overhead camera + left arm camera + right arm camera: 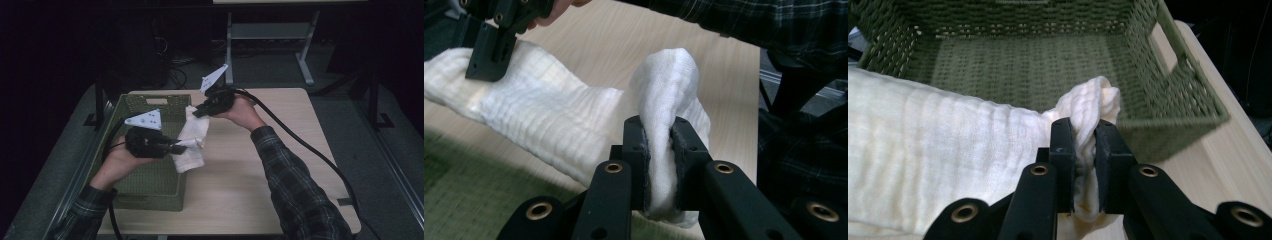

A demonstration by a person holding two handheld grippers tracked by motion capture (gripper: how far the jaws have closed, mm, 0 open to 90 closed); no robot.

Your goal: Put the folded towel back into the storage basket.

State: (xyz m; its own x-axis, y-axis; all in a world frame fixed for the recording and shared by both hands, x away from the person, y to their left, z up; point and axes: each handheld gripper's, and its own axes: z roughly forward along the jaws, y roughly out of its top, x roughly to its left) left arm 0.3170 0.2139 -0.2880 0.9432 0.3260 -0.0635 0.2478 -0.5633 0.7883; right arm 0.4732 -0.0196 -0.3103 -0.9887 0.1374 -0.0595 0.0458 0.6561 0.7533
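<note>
Left tongs (181,145) nearest, over right rim of green woven rectangular basket (150,190), clamped on bunched near end of white ribbed cotton cloth (192,142); fold pinched upright between jaws, bulging above them. Cloth stretches from left tongs away to right tongs (197,112), hanging between them over basket's right edge and pale wooden desk (260,185). Right tongs farther off, clenched on cloth's far corner (1093,107), basket interior beyond jaws. Person's hands (245,111) in plaid sleeves grip both tools.
</note>
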